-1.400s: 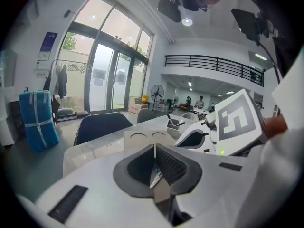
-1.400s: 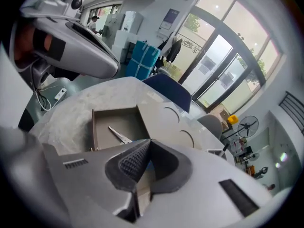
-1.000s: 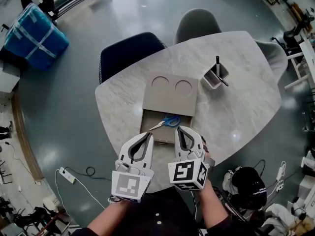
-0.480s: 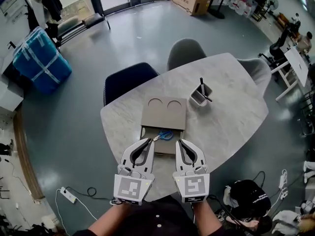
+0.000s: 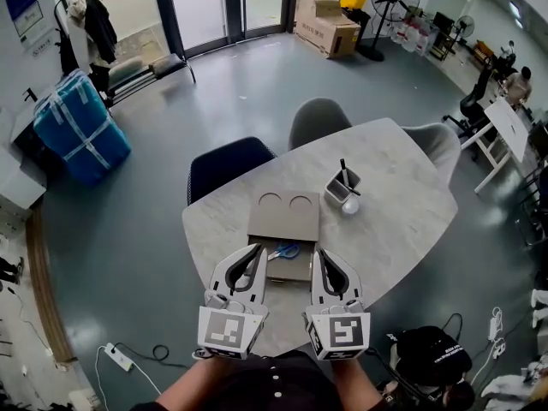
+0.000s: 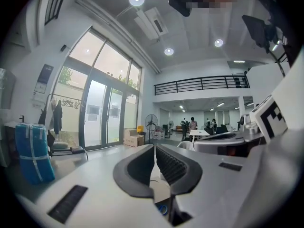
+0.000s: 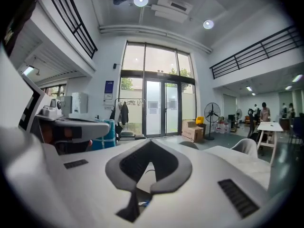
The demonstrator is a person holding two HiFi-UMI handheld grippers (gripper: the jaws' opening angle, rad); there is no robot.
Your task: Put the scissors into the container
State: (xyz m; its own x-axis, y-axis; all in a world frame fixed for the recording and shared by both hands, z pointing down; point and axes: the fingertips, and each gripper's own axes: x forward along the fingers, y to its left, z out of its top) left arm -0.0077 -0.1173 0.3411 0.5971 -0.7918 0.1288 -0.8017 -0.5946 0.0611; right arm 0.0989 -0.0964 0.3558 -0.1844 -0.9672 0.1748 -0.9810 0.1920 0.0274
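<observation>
The scissors [image 5: 283,251], with blue handles, lie on a flat cardboard tray [image 5: 283,217] that has two round cut-outs, on the marble table [image 5: 402,221]. The container [image 5: 341,192] is a small grey box at the tray's far right, with a black pen standing in it. My left gripper [image 5: 255,249] and right gripper [image 5: 318,253] are held side by side above the table's near edge, just short of the scissors. Both are shut and hold nothing. In the left gripper view the jaws of the left gripper [image 6: 154,146] meet. The right gripper [image 7: 150,142] shows the same in its own view.
A small white round object [image 5: 349,205] lies beside the container. A dark blue chair [image 5: 227,165] and a grey chair [image 5: 317,120] stand at the table's far side. A black bag [image 5: 428,349] sits on the floor at the near right.
The head view has pulled back and tilted up, so the table looks smaller and farther. Both grippers stay shut and side by side. The scissors have not moved.
</observation>
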